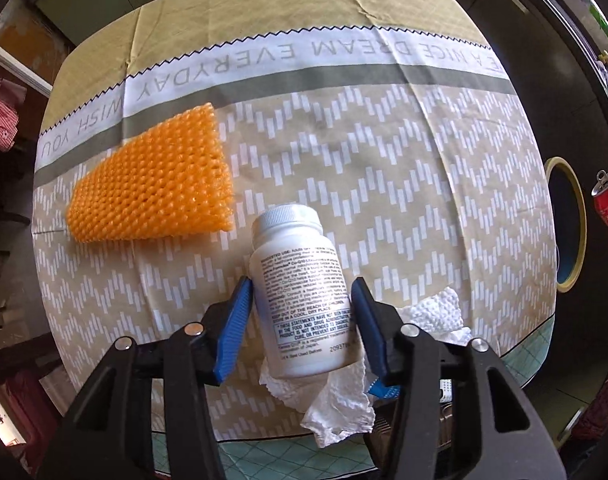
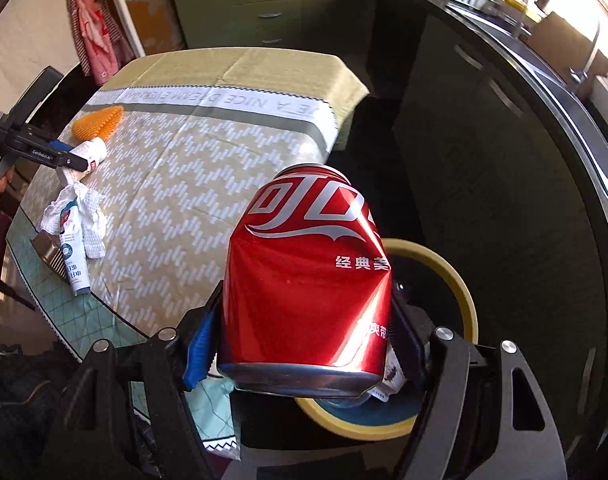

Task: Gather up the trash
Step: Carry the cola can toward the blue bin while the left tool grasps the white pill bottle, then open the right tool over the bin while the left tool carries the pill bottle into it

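My left gripper [image 1: 302, 292] has its blue pads on both sides of a white pill bottle [image 1: 300, 292], which lies above crumpled white tissue [image 1: 435, 312] on the table. In the right wrist view the left gripper [image 2: 74, 162] holds the bottle [image 2: 92, 152] just above the cloth. My right gripper [image 2: 304, 320] is shut on a dented red cola can [image 2: 307, 276], held over a yellow-rimmed bin [image 2: 459, 292] beside the table. The can [image 1: 607, 204] and the bin [image 1: 571, 220] also show at the right in the left wrist view.
An orange foam net [image 1: 152, 184] lies on the patterned tablecloth [image 1: 383, 160]. A toothpaste tube [image 2: 74, 256] and a silver wrapper [image 2: 50, 256] lie by the tissue [image 2: 92, 220] near the table's front edge. Dark cabinets [image 2: 483, 120] stand to the right.
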